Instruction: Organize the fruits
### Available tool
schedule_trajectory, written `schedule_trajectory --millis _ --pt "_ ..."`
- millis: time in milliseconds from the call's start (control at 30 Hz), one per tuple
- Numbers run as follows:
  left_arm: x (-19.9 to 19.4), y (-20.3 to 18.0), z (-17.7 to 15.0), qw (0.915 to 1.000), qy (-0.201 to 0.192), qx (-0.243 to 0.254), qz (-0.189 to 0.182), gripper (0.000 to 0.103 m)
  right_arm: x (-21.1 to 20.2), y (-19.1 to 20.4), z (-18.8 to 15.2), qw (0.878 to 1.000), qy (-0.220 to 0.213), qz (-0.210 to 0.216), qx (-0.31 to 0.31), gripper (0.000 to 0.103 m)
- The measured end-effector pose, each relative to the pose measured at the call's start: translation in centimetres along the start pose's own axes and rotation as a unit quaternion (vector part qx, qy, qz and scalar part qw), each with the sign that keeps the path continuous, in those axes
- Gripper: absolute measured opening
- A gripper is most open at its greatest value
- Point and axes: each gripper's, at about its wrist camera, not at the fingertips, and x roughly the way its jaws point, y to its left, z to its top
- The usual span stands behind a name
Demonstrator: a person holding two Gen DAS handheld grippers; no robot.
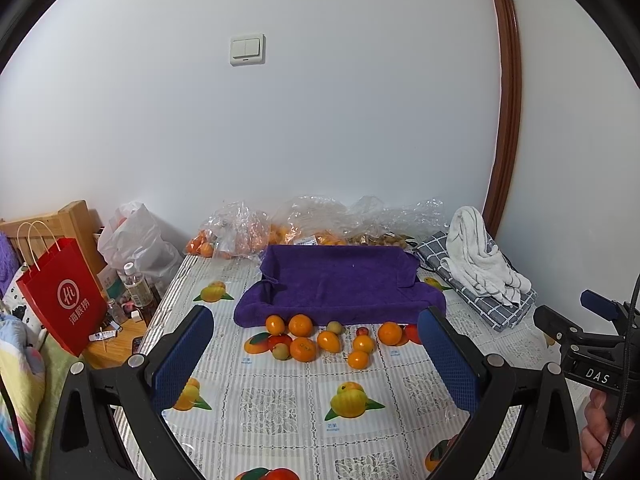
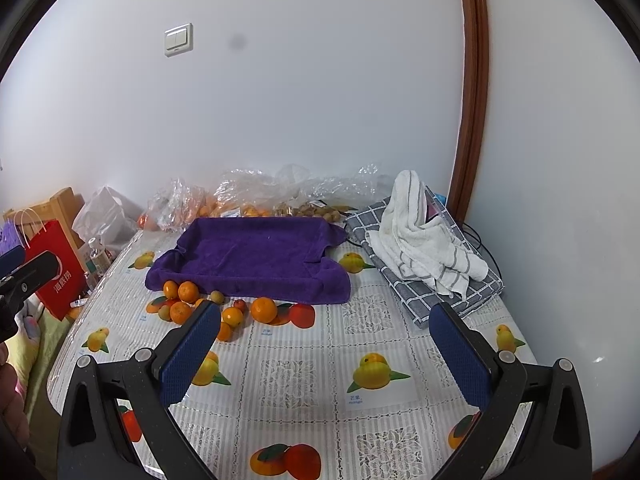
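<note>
Several small oranges point(image 1: 303, 349) point(image 2: 263, 309) and a few smaller greenish and red fruits point(image 1: 335, 327) lie loose on the fruit-print tablecloth, just in front of a tray lined with a purple towel point(image 1: 340, 280) point(image 2: 256, 258). The tray holds nothing. My left gripper point(image 1: 316, 322) hangs open above the cloth, short of the fruit, with nothing between its blue pads point(image 1: 180, 360). My right gripper point(image 2: 326, 320) is open too, to the right of the fruit cluster and nearer than the tray. Each gripper shows at the edge of the other's view.
Clear plastic bags of oranges and brown fruits point(image 1: 280, 232) point(image 2: 280, 200) lie against the wall behind the tray. A white towel on a checked cloth point(image 1: 480, 272) point(image 2: 424, 256) sits at the right. A red paper bag point(image 1: 60, 300), bottles and a wooden stand crowd the left edge.
</note>
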Motion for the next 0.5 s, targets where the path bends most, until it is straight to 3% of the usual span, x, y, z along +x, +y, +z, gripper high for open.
schedule_trajectory --millis 500 --pt "-0.08 -0.07 -0.16 1.0000 0.000 0.000 0.001 0.103 -0.12 0.66 0.13 1.000 -0.001 0.001 -0.002 0.102"
